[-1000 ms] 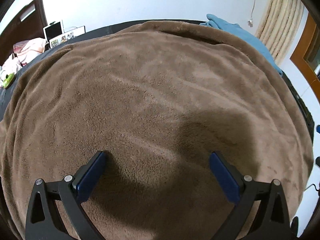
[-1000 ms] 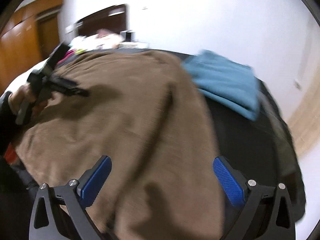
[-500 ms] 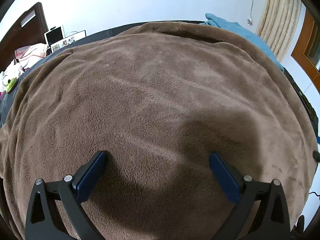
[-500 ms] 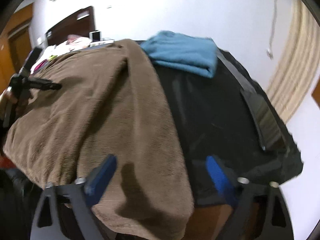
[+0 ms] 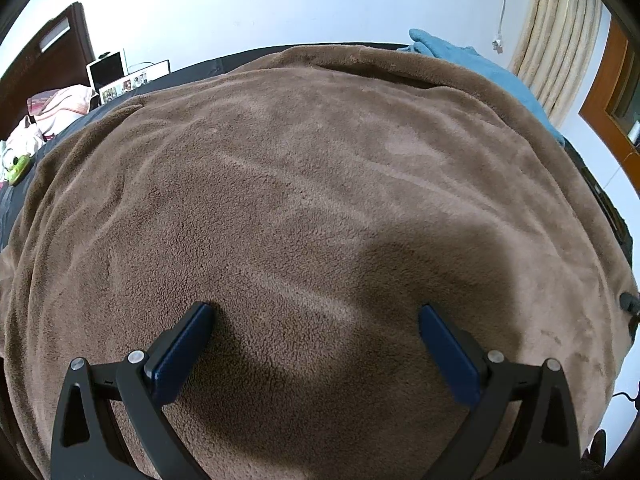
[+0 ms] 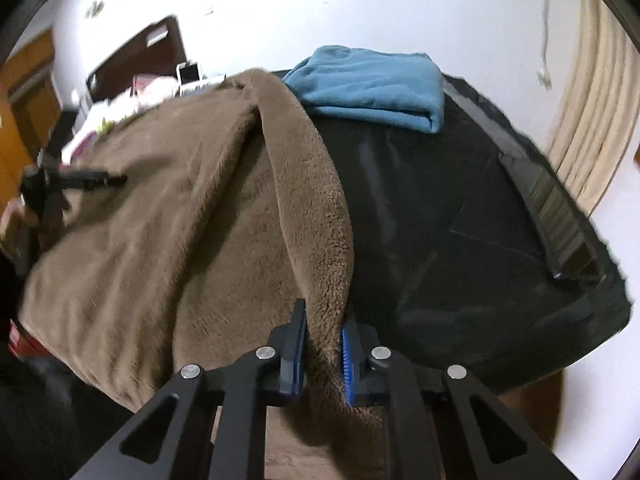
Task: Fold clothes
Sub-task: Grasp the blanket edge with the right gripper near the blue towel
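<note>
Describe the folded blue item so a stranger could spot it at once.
Start at the black bed surface that fills the right wrist view. At its far end, next to the wide brown fleece blanket, lies the teal folded cloth. It is the only blue fabric there, and neatly folded.

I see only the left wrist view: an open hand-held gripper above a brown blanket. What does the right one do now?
Observer: The right hand-held gripper is shut on the edge of the brown blanket.
Operator: Is there something beside the blanket on that side?
Observer: Yes, bare black bed surface lies to its right.
Operator: I see only a strip of a blue cloth. Is it folded?
Observer: Yes, the blue cloth lies folded at the far end of the bed.
</note>
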Motion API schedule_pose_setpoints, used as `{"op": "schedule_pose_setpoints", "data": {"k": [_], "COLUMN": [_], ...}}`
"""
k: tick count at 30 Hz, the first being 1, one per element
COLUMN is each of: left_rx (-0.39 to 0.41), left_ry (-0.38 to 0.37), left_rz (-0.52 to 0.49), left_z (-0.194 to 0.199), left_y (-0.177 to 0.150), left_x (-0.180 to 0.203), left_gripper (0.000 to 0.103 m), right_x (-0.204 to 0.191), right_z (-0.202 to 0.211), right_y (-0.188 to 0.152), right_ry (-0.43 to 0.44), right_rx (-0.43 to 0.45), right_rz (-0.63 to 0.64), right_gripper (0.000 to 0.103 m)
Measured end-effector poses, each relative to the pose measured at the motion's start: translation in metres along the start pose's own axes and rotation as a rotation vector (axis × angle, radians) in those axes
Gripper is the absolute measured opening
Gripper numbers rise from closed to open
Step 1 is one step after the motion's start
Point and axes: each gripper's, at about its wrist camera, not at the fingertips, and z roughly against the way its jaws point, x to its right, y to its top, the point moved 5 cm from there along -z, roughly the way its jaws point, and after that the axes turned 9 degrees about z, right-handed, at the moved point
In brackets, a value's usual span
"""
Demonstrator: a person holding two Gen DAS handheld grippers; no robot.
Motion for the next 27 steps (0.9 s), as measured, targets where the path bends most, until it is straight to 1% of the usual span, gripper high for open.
{"op": "schedule_pose_setpoints", "data": {"k": [2,6,11,14,17,18,19,22,24,27], "left_rx": [0.003,0.011,0.022,0.027,0.036,0.038,0.040,0.045,0.049,0.054], "left_ry": [-0.011,-0.034,-0.064,-0.078,-0.093,-0.099,-0.106,-0.135,-0.152,-0.179], "left_rz": [0.007,0.029,0.062,0.071,0.084,0.089,0.094,0.114,0.125,0.142], "left_z": [0.001,0.003,0.006,0.008,0.010,0.010,0.011,0.013,0.014,0.015], "left_y": [0.000,0.002,0.003,0.003,0.003,0.003,0.003,0.004,0.005,0.006], "left_x": [-0.001,-0.005,-0.010,-0.011,-0.013,-0.013,-0.014,-0.018,-0.020,-0.023], "left_gripper": [0.103,0.103,0.103,0.103,0.103,0.103,0.103,0.103,0.103,0.103], "right_x": [0.008,0.025,0.044,0.048,0.044,0.042,0.037,0.014,-0.011,-0.043], "right_z": [0.009,0.041,0.088,0.109,0.127,0.133,0.139,0.151,0.149,0.133], "right_y": [0.011,0.042,0.089,0.119,0.148,0.159,0.172,0.209,0.230,0.248], "right_ry": [0.074,0.177,0.310,0.348,0.358,0.367,0.381,0.432,0.461,0.475], "right_rx": [0.056,0.204,0.444,0.559,0.645,0.674,0.703,0.753,0.733,0.671], "right_rz": [-0.097,-0.215,-0.347,-0.387,-0.395,-0.393,-0.385,-0.336,-0.272,-0.211], "right_gripper": [0.014,0.014,0.013,0.013,0.013,0.012,0.008,0.008,0.008,0.008]}}
